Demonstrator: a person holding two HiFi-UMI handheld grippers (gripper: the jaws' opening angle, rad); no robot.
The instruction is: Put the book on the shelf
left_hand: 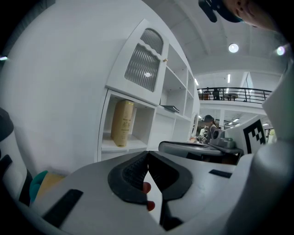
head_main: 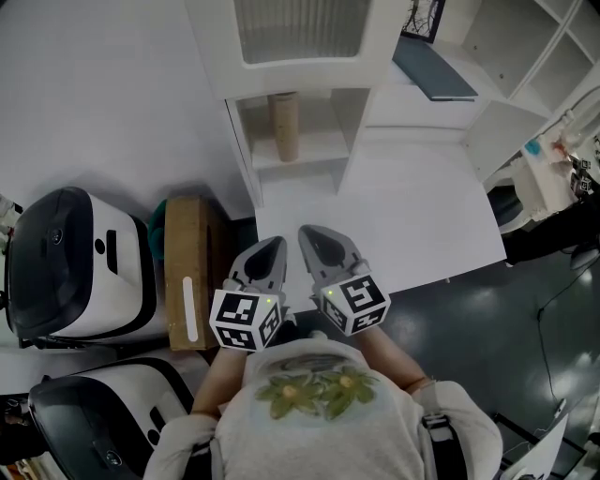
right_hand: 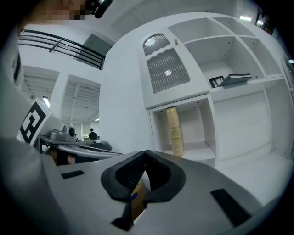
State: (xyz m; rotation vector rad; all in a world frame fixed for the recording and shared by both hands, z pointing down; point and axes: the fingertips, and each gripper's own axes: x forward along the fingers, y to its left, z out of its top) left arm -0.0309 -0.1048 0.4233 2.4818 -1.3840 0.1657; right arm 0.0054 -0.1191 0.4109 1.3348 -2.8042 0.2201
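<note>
A dark grey-blue book (head_main: 433, 67) lies flat on an open shelf of the white shelf unit (head_main: 375, 112), at the upper right. It also shows in the right gripper view as a dark book (right_hand: 236, 79) on the shelf, and small in the left gripper view as the book (left_hand: 171, 108). My left gripper (head_main: 267, 253) and right gripper (head_main: 319, 242) are held side by side close to my body, well short of the shelves. The left gripper (left_hand: 147, 153) is shut with nothing in it. The right gripper (right_hand: 145, 153) is likewise shut and empty.
A tall tan bottle (head_main: 284, 125) stands in the low cubby under a ribbed-glass cabinet door (head_main: 300, 28). A white desk top (head_main: 412, 216) lies to the right. At the left stand a cardboard box (head_main: 186, 272) and two black-and-white machines (head_main: 75, 262).
</note>
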